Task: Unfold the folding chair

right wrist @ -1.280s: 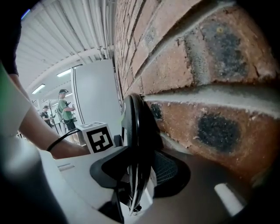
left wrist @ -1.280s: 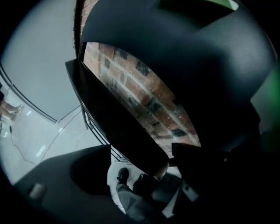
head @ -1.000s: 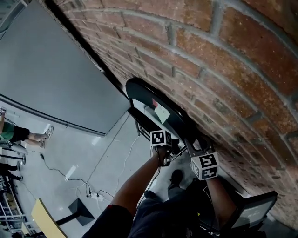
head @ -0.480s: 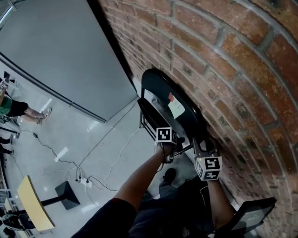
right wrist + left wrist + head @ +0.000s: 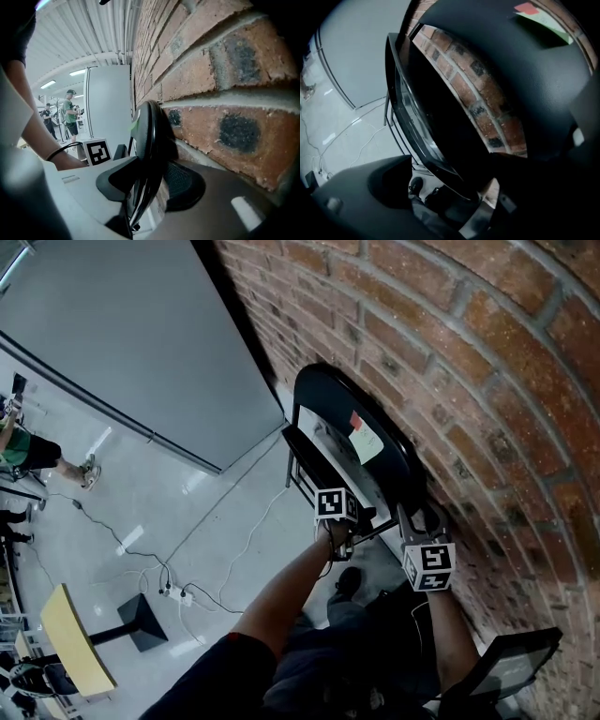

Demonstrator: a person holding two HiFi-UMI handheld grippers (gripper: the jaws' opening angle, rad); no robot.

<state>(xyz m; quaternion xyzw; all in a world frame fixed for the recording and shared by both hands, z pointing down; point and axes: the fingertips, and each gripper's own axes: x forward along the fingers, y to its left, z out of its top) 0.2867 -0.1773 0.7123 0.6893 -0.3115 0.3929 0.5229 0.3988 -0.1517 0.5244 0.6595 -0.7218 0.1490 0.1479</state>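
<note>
A black folding chair [image 5: 361, 418] leans folded against the brick wall [image 5: 469, 362], with a paper label on its backrest. Its seat panel [image 5: 309, 460] stands a little off the backrest. My left gripper [image 5: 340, 542] is at the seat's near edge. Its jaws have just been opening and straddle the seat [image 5: 436, 131] without pressing on it; the left pad [image 5: 389, 183] stands clear of it. My right gripper [image 5: 415, 519] is shut on the backrest's rim [image 5: 149, 136], one pad on each side, close to the wall [image 5: 220, 93].
A grey panel [image 5: 112, 334] adjoins the wall at left. Cables and a power strip [image 5: 178, 594] lie on the floor beside a black stand [image 5: 141, 622] and a yellow board [image 5: 70, 643]. A seated person [image 5: 28, 451] is at far left. Another black object [image 5: 511, 657] sits at lower right.
In the head view the chair and both grippers have shifted up and right. The seat panel shows slightly further off the backrest. The right gripper keeps its hold on the rim.
</note>
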